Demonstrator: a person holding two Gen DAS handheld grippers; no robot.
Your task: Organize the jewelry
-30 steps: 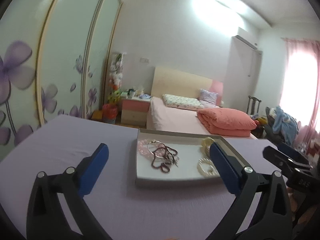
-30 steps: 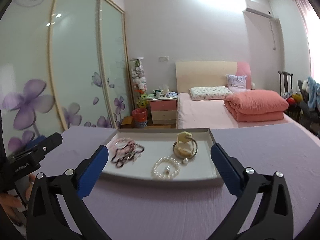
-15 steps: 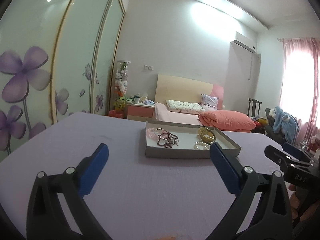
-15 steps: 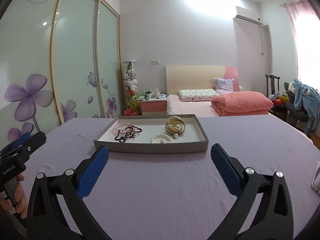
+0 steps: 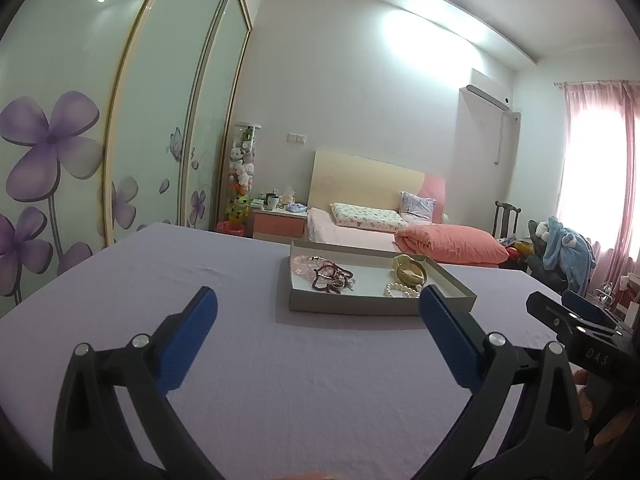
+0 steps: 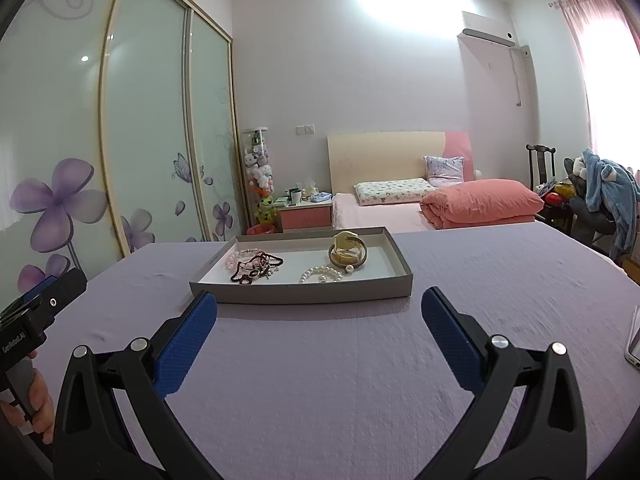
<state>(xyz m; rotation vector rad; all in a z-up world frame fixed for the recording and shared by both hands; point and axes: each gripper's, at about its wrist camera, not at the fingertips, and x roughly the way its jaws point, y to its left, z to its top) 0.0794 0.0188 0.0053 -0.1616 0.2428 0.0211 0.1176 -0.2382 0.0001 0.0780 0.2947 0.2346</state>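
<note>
I hold my left gripper (image 5: 318, 312) and right gripper (image 6: 319, 308) spread wide and empty low in frame over the lilac cloth (image 6: 340, 360), the grey tray (image 6: 304, 294) at centre holding dark beads (image 6: 256, 268), pearls (image 6: 322, 274) and a gold bangle (image 6: 347, 254).
</note>
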